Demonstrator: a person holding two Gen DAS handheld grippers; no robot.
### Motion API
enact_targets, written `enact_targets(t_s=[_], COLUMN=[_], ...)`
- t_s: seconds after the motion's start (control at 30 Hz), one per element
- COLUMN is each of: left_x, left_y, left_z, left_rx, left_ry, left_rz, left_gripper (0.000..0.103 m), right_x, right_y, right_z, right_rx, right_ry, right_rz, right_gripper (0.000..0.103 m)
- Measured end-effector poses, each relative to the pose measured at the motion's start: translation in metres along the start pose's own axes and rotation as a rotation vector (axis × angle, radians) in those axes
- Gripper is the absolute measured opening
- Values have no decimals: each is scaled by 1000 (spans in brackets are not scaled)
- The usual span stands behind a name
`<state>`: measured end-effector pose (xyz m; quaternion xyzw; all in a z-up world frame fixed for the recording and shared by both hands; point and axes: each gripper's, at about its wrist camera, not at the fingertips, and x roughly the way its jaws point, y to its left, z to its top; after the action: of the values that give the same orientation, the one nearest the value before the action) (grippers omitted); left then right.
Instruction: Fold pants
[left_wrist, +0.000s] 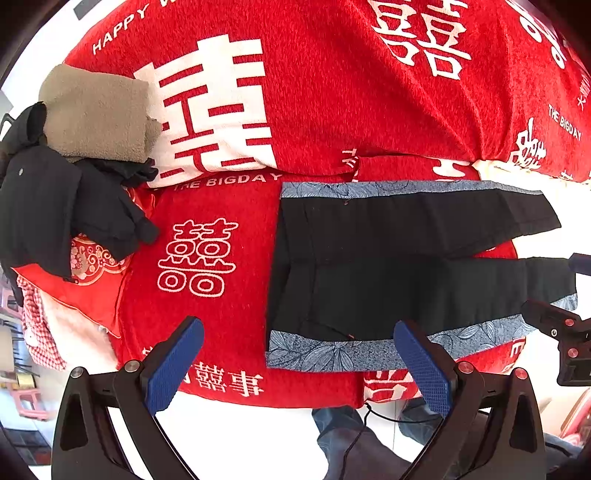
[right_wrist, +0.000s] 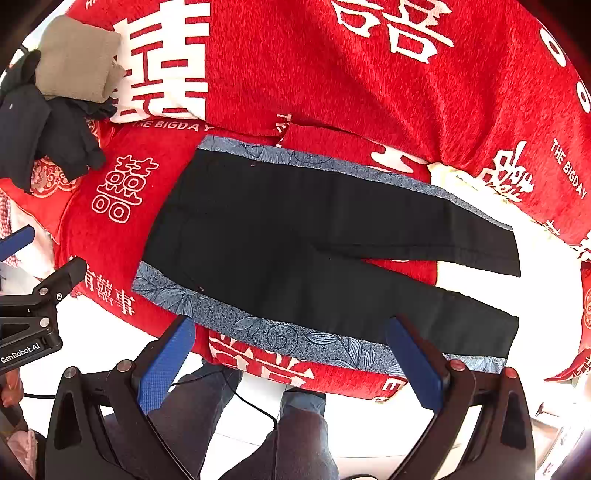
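Black pants (left_wrist: 388, 266) (right_wrist: 295, 236) with blue-grey floral side stripes lie flat on the red blanket (left_wrist: 332, 103) (right_wrist: 295, 74), waistband to the left, both legs spread apart toward the right. My left gripper (left_wrist: 299, 363) hovers open above the near edge by the waistband, nothing between its blue pads. My right gripper (right_wrist: 291, 362) is open too, held above the near leg's floral stripe (right_wrist: 280, 336). The right gripper's body shows at the right edge of the left wrist view (left_wrist: 565, 332).
A folded tan towel (left_wrist: 96, 114) (right_wrist: 77, 59) and dark clothes (left_wrist: 55, 210) (right_wrist: 44, 136) are piled at the far left. The blanket's front edge is close below the pants. A person's jeans-clad legs (right_wrist: 258, 424) and a cable stand below.
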<state>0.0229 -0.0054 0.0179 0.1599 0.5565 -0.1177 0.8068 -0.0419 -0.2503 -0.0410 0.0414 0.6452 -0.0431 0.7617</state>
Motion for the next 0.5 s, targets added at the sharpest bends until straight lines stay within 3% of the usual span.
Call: enact_targets(t_s=[0.5], left_x=[-7], left_y=[-4], left_z=[2], left_rx=[12], left_ry=[-26], left_rz=[32], left_gripper=[103], right_x=[-1], right_y=[1], right_z=[-1], right_rx=[5], right_ry=[-12], right_rz=[5], right_gripper=[103])
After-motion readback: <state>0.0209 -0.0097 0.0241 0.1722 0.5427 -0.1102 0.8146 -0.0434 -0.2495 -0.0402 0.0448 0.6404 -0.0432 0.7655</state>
